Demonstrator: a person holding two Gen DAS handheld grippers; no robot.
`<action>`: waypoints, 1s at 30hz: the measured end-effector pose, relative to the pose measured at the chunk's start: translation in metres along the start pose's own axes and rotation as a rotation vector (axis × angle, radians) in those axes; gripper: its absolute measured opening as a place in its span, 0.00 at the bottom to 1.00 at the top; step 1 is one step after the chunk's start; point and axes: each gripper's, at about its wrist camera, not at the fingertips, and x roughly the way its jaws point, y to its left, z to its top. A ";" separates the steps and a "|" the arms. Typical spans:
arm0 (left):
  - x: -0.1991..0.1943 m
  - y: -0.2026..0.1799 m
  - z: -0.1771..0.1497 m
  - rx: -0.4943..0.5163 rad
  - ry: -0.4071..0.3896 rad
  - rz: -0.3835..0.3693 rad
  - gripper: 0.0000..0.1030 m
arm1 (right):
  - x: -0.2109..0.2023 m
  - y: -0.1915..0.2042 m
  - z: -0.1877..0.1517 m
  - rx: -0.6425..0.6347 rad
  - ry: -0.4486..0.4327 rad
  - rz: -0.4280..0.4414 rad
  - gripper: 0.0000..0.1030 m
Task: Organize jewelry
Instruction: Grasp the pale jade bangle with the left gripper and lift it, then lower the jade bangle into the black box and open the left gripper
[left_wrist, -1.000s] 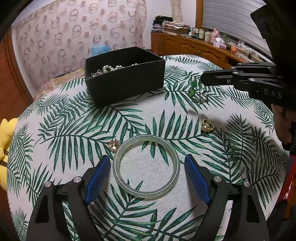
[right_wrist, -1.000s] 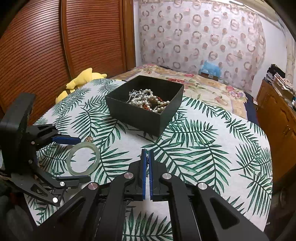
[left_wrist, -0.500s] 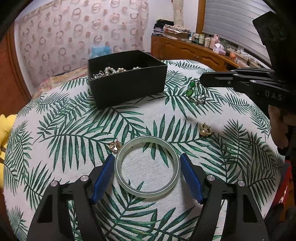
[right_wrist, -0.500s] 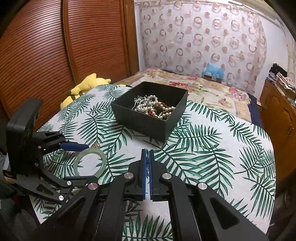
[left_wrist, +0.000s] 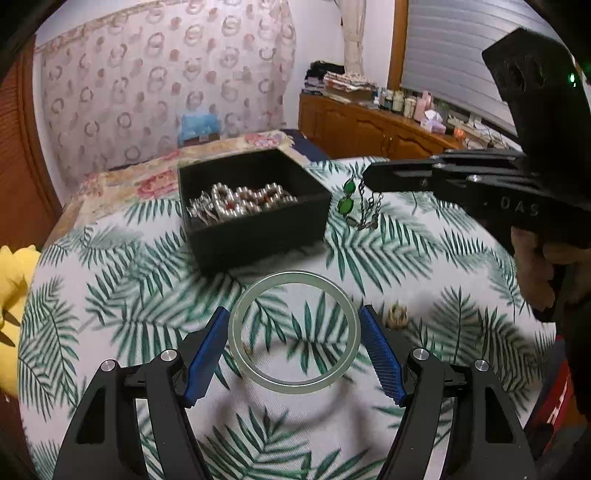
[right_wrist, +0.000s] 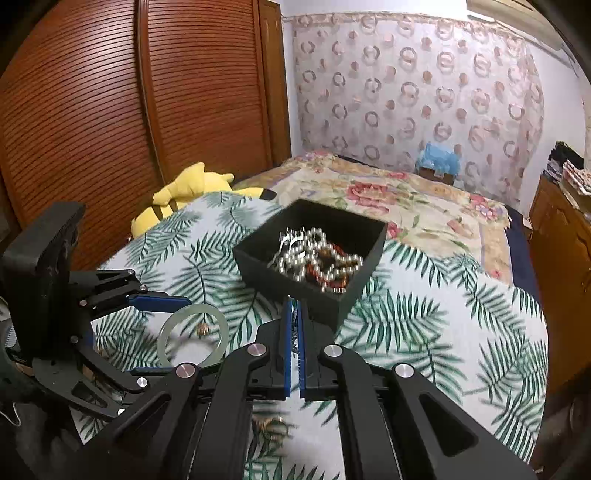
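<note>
Green-stone chain dangling from the right tongs shows plainly in the left view; the right view shows only links pinched between pressed-together pads. Left tongs clamp the pale bangle across its width, lifted off the leaf-print cloth, near the black box of pearls.

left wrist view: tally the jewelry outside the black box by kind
jade bangle: 1
green-stone chain: 1
small gold pieces: 2
total: 4
</note>
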 end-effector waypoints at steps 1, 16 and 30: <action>-0.001 0.004 0.005 -0.006 -0.009 0.001 0.67 | 0.002 -0.002 0.004 -0.001 -0.004 0.001 0.03; 0.007 0.046 0.049 -0.042 -0.035 0.023 0.67 | 0.055 -0.029 0.041 0.035 0.026 0.045 0.04; 0.035 0.053 0.086 0.010 -0.020 0.049 0.67 | 0.065 -0.067 0.045 0.105 0.012 0.000 0.14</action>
